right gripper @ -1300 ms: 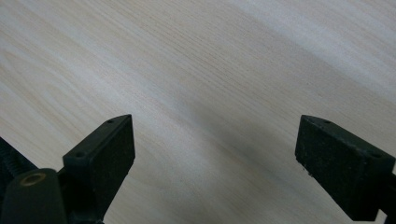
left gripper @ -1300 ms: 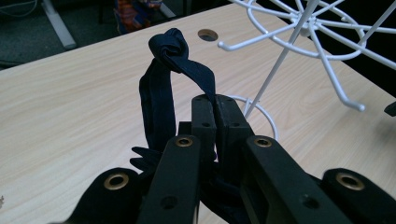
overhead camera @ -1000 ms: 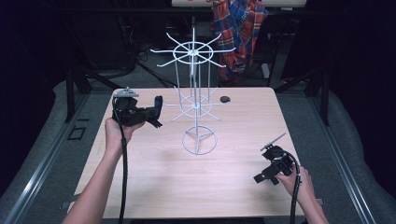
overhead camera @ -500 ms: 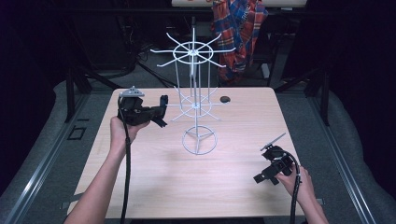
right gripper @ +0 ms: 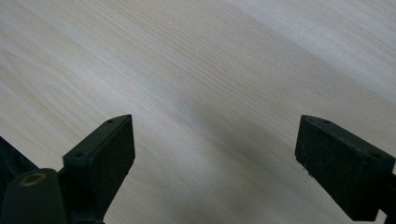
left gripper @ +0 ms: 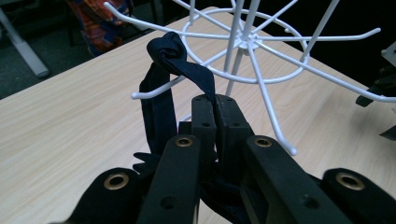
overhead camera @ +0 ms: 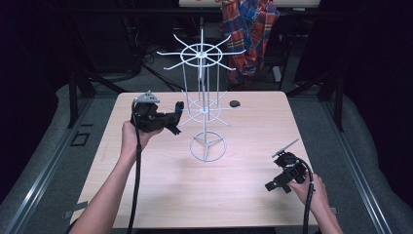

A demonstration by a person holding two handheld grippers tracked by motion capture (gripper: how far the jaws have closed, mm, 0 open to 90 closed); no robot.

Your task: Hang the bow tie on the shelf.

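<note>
Fingers of the left gripper (left gripper: 215, 105) hide the dark strap's (left gripper: 161, 93) lower end.

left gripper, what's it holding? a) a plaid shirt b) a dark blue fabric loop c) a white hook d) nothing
b: the left gripper has its jaws shut on a dark blue fabric loop draped over a hook of the white rack.

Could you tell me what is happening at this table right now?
A person is working at a wooden table with a gripper in each hand. The left gripper is shut on a dark blue fabric loop and holds it at a hook on the lower tier of a white wire rack; the loop is draped over that hook's tip. The right gripper rests open near the table's right front, holding nothing. A small dark object lies behind the rack.
</note>
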